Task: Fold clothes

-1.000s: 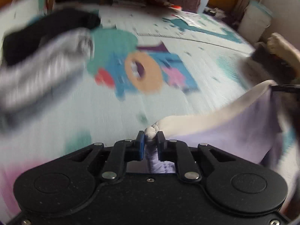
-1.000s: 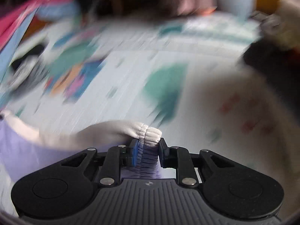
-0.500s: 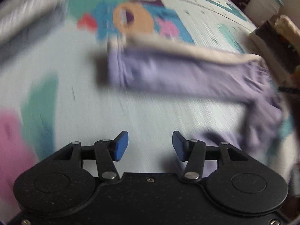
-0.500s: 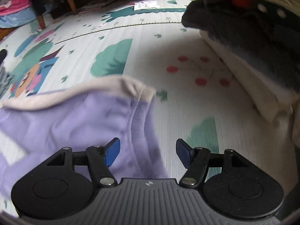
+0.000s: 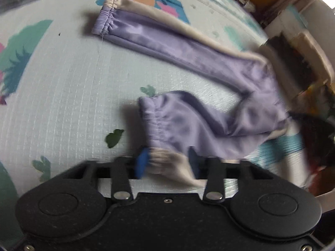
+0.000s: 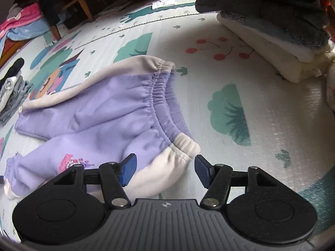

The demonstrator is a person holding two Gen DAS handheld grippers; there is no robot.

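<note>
The lilac trousers [image 6: 117, 113] with cream side panels lie spread on the play mat [image 6: 240, 150], waistband toward the right gripper and leg cuffs toward the left one.

In the right wrist view, the right gripper [image 6: 165, 171] has its blue-padded fingers [image 6: 128, 168] well apart and closing. The cream corner of the elastic waistband sits just ahead of the gap and partly between the fingers, closer to the left-hand pad; neither pad presses on it, so nothing is gripped. The rest of the waistband curves away ahead of the fingers, and the two legs run off to their left. Ahead and to the right of the fingers, well apart from the trousers, is a stack of folded clothes [image 6: 282, 48].

In the left wrist view, the left gripper [image 5: 167, 165] has its jaws closing around the cream end of the nearer leg cuff [image 5: 167, 163], which lies between the fingers. The picture is blurred there, and the fingers stand apart with the cloth loose between them, so no firm hold shows. The nearer leg runs ahead and to the right of the fingers; the farther leg stretches across the mat well ahead of them, its cuff up to the left
</note>
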